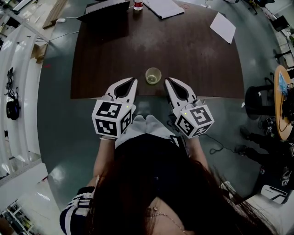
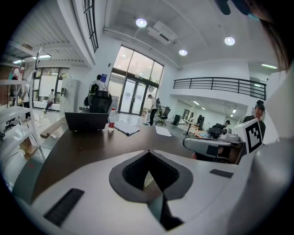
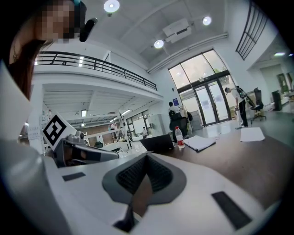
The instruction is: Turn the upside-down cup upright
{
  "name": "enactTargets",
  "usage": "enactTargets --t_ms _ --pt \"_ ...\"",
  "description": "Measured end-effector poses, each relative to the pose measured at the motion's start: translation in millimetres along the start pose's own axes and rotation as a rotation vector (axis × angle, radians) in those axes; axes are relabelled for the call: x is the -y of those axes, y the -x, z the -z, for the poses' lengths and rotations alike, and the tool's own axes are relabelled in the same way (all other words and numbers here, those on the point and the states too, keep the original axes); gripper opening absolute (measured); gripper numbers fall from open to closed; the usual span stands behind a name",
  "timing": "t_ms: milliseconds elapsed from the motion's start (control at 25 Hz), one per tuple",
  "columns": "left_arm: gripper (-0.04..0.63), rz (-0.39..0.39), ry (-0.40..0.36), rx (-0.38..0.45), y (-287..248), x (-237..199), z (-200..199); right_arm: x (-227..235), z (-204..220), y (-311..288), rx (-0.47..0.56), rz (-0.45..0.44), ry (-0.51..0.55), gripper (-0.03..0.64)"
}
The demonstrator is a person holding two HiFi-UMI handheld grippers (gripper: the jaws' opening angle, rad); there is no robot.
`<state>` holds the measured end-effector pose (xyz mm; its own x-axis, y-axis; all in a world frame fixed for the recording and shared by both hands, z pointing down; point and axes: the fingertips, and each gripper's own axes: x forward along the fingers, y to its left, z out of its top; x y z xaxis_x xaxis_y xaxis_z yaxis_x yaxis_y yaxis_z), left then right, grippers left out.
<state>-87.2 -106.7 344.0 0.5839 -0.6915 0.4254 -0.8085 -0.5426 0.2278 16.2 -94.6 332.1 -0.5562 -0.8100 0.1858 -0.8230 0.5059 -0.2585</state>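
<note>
Cup (image 1: 153, 75) stood mouth-up on table (image 1: 183, 50); left gripper (image 1: 134, 81) and right gripper (image 1: 167, 81) flanked it, jaws closed, empty.

The bench (image 1: 183, 55) is dark brown. Between the tips of the left tongs (image 1: 134, 81) and the right tongs (image 1: 167, 81), the cup (image 1: 153, 75) is pale, translucent and faintly yellowish. Both tongs have white shells with black ribbed linings. The left marker cube (image 1: 112, 118) and right marker cube (image 1: 195, 120) are white, printed with black square patterns. Far beyond the tongs are a black laptop (image 1: 103, 13), a red-labelled bottle (image 1: 138, 4) and, off to the right, a white paper sheet (image 1: 223, 26). The floor (image 1: 55, 137) is grey-green. Behind the left tongs, a sleeve (image 1: 76, 209) is striped black and white.
</note>
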Motion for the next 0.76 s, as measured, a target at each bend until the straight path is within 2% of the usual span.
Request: enactTargets --t_ms 760 --pt "0.003 0.030 0.002 0.020 4.3 -3.9 -7.8 -4.0 -4.1 -2.3 0.015 0.022 0.016 0.017"
